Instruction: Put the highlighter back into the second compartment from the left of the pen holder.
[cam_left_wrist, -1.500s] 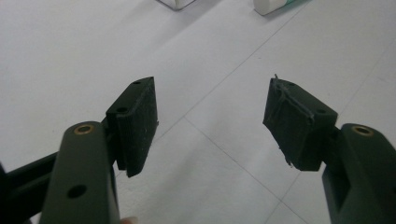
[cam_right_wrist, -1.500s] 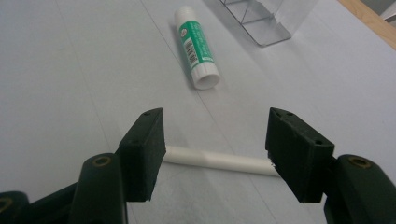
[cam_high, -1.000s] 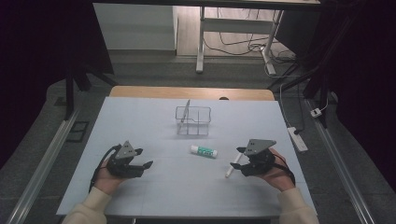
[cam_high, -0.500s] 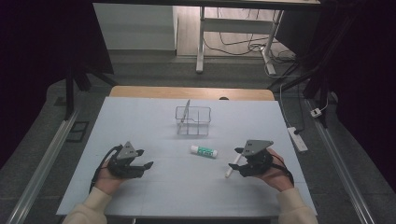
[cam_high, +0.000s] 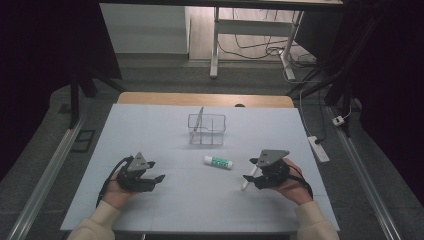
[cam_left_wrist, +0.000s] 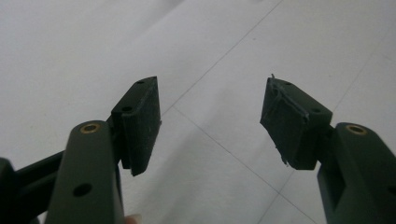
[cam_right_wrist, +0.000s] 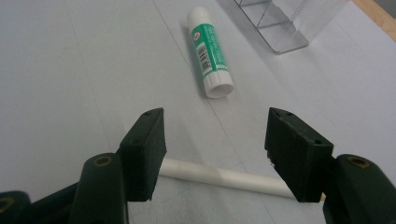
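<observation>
White stick (cam_right_wrist: 224, 177) on pale table (cam_high: 165, 125), under gaping empty right tool (cam_right_wrist: 215, 154); left tool (cam_left_wrist: 210, 121) likewise empty.

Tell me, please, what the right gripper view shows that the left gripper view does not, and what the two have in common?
Right gripper view: a green-and-white glue stick lying on the table, a white pen lying crosswise beneath the open jaws, and a corner of the clear organiser beyond. Left gripper view: bare table crossed by thin lines, nothing between the jaws. Both: two black jaws standing apart above the pale table.
</observation>
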